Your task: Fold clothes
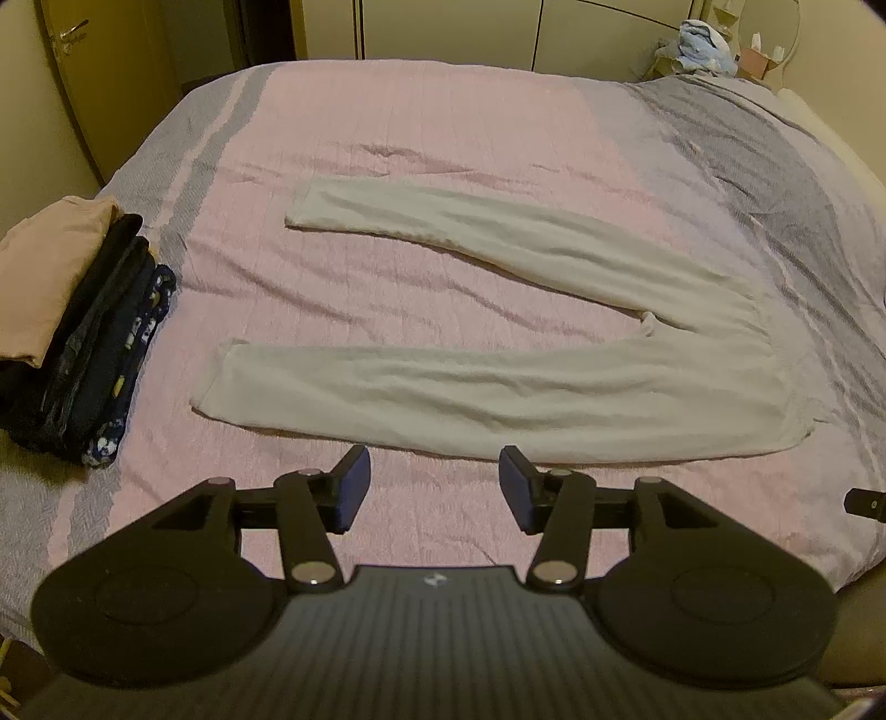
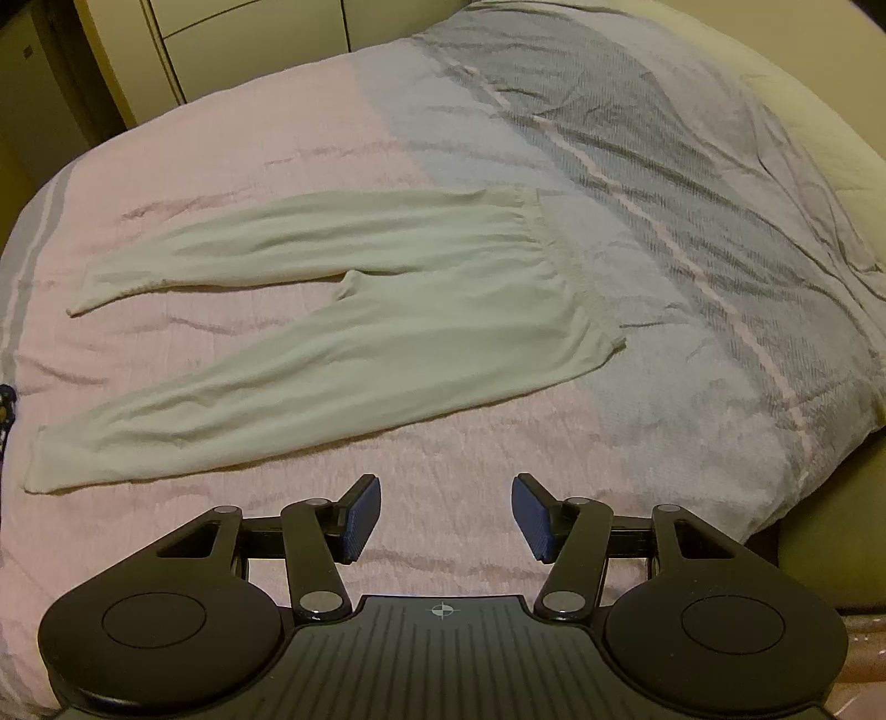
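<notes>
Pink and grey striped bedding covers the bed point(image 1: 443, 111), which fills both wrist views, with pale cupboard doors point(image 1: 443, 27) behind its far edge and a door point(image 1: 99, 66) at the far left. White trousers point(image 1: 498, 354) lie flat across the middle of the bed, legs spread apart in a V: the cuffs point toward the bed's left side, and the waistband point(image 2: 576, 271) lies toward the right, where the pink band meets the grey stripes. Near the left edge sits a stack of folded clothes point(image 1: 83, 343), dark and patterned pieces with a beige one on top, well apart from the trouser cuffs. Over the near edge of the bed, the left gripper point(image 1: 434, 487) hovers above bare pink cover, just short of the nearer trouser leg, its blue-padded jaws spread wide with nothing between them. The right gripper point(image 2: 446, 518) is held level over the near edge too, also gaping and empty, with the nearer leg's hem line ahead and to its left. Neither tool touches the cloth. Bare bedding lies on all sides of the trousers: a broad pink strip toward the far edge, grey stripes running to the right edge, and a narrower strip along the near edge under the grippers. A small pile of bluish cloth point(image 1: 703, 44) rests on furniture beyond the far right corner.
</notes>
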A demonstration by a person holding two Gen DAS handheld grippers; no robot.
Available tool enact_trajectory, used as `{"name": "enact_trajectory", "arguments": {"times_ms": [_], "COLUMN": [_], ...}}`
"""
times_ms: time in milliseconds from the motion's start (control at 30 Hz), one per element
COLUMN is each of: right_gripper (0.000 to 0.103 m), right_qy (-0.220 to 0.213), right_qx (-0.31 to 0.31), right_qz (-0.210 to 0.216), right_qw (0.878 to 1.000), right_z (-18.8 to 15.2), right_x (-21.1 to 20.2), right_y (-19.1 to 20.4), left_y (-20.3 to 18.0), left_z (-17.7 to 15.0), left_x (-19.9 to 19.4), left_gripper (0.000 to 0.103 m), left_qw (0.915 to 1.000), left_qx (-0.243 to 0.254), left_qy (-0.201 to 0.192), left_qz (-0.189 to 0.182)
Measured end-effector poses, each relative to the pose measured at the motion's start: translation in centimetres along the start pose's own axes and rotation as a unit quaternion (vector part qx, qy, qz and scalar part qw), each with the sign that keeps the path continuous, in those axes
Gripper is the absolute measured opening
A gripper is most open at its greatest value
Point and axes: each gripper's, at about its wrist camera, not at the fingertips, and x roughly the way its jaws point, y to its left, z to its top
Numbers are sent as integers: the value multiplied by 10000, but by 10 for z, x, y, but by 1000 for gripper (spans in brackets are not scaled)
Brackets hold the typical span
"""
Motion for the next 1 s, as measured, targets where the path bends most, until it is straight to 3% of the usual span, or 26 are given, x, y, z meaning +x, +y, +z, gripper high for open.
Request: {"name": "enact_trajectory", "arguments": {"times_ms": [533, 800, 1000], "right_gripper": [57, 57, 57], "right_qy": [596, 115, 37], "right_qx": [-181, -107, -579], "right_qz": [56, 291, 480], "right_qw": [9980, 9995, 9972], "right_z": [14, 60, 109], "right_x": [51, 82, 147], "right_y": [-8, -51, -80], "left_y": [-7, -30, -48], "left_z": [0, 35, 70], "left_x": [38, 78, 146], "left_gripper": [48, 48, 47], "left_qw": [9976, 9991, 9984], "left_qx": [-250, -45, 544], "left_qy": [565, 266, 76], "left_qz": [303, 336, -139]}}
